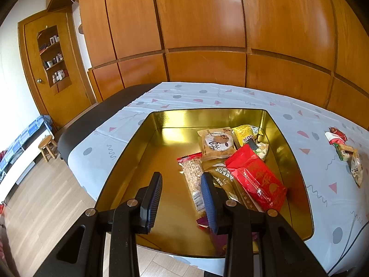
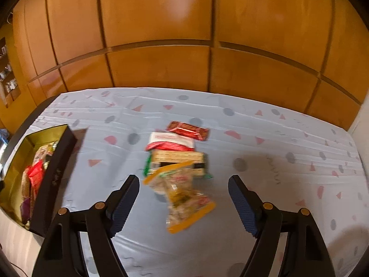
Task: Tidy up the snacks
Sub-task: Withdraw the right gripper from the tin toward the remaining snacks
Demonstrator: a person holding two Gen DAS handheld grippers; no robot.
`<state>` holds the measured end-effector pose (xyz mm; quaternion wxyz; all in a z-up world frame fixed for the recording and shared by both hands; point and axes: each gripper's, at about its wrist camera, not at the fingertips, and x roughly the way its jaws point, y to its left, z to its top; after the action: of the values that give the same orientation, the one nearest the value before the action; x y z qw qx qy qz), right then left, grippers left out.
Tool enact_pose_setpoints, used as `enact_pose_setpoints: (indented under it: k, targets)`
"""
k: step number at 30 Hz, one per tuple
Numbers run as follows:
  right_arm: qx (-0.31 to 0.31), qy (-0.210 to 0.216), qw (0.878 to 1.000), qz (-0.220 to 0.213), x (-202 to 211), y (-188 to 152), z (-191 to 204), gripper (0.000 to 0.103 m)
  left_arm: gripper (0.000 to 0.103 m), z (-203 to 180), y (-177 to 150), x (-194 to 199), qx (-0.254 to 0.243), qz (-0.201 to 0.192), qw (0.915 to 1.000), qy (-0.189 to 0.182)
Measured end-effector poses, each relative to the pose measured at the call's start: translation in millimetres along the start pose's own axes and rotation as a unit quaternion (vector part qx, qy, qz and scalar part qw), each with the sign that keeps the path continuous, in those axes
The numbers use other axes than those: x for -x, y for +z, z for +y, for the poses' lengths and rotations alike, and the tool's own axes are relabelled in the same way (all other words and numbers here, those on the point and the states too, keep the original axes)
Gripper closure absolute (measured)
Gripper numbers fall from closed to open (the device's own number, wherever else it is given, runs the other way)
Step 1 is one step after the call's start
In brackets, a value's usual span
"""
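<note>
Right wrist: clear orange-edged snack bag [image 2: 182, 194].

My claw [image 2: 184, 202] hangs wide open and empty over a clear snack bag [image 2: 182, 194] lying on the tablecloth [image 2: 253, 124]. Beyond it lie a box [image 2: 177, 161], a white pack [image 2: 171, 141] and a red bar [image 2: 188, 130]. The tin [image 2: 54, 173] sits far left.

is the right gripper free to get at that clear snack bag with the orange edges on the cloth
Probably yes. The right gripper is open and empty, with the clear snack bag lying on the tablecloth between its fingers. Nothing covers the bag; it only overlaps the green-edged pack behind it.
</note>
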<state>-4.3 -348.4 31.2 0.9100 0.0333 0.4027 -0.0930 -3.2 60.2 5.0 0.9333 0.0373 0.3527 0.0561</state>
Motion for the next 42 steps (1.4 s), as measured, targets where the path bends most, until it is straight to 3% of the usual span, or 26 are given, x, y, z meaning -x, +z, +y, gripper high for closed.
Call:
enact_pose_setpoints:
  k: [18,24,32,38,42]
  targets:
    - [0.001,-0.058,0.998,0.009,-2.3,20.9,-65.6,0.022,0.068,-8.1,1.6,1.3,-0.019,0.002,0.9998,0.0]
    - [-0.043,-0.07,0.996,0.023,-18.3,16.6,-103.6,0.022,0.068,-16.9,5.2,5.6,-0.035,0.0,0.9994,0.003]
    - [-0.127,-0.049,0.99,0.044,-31.7,5.6,-139.5,0.022,0.068,-37.7,13.5,10.5,-0.064,-0.005,0.9979,0.003]
    - [-0.13,-0.027,0.99,0.042,-31.9,8.2,-135.0,0.022,0.068,-60.9,18.9,12.9,-0.093,-0.009,0.9956,-0.009]
    - [-0.129,-0.018,0.991,0.039,-29.0,9.5,-131.4,0.021,0.068,-82.7,25.8,14.5,-0.11,-0.011,0.9931,-0.038]
